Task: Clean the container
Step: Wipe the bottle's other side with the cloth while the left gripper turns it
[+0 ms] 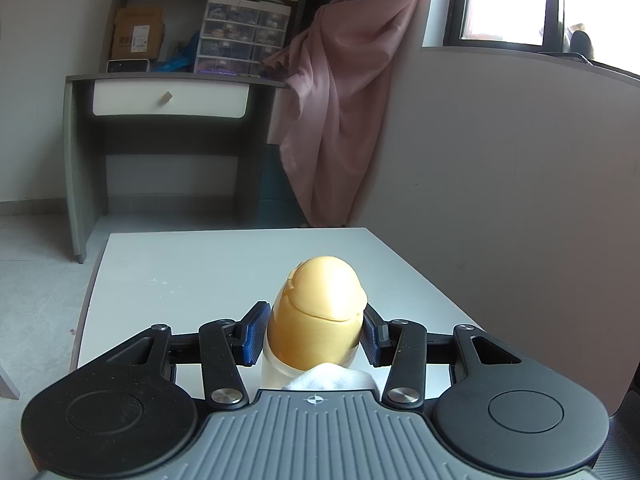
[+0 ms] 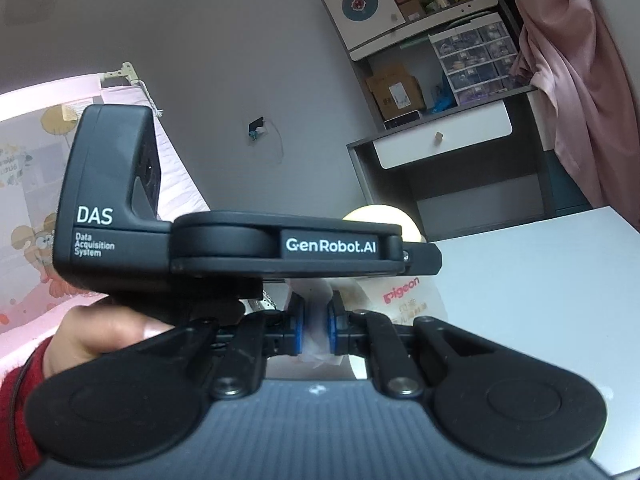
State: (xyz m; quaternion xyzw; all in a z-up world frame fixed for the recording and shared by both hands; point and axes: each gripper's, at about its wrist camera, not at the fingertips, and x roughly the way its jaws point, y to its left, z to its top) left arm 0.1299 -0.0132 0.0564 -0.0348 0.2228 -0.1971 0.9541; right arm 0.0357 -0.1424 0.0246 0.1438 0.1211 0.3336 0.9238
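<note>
The left tongs (image 1: pixel 316 336) are closed on the bottle (image 1: pixel 316 312), a blue pad pressed to each side of it just under the yellow dome cap. The bottle stands upright between them, over the near part of the white counter (image 1: pixel 192 276); whether its base touches the surface cannot be seen. Its lower body is clear, and pink "pigeon" lettering shows on it from the right side. A white cloth (image 1: pixel 328 376) shows at the bottle's near side, just ahead of the tongs' body.

The right tongs (image 2: pixel 316 328) are drawn almost fully together, pinching that white cloth (image 2: pixel 316 336) between their blue pads. They sit low and close behind the left unit, whose black housing, marked "DAS" and "GenRobot.AI", crosses most of the right wrist view. The cap's pale top shows just above that housing. A hand (image 2: pixel 100 336) with a red sleeve (image 2: pixel 16 400) grips the left unit from below.

Beyond the counter stands a grey desk (image 1: pixel 80 160) with a white drawer (image 1: pixel 170 98). A clear drawer unit and a cardboard box sit on it. A pink curtain (image 1: pixel 340 100) hangs beside a bright window (image 1: pixel 508 0).
</note>
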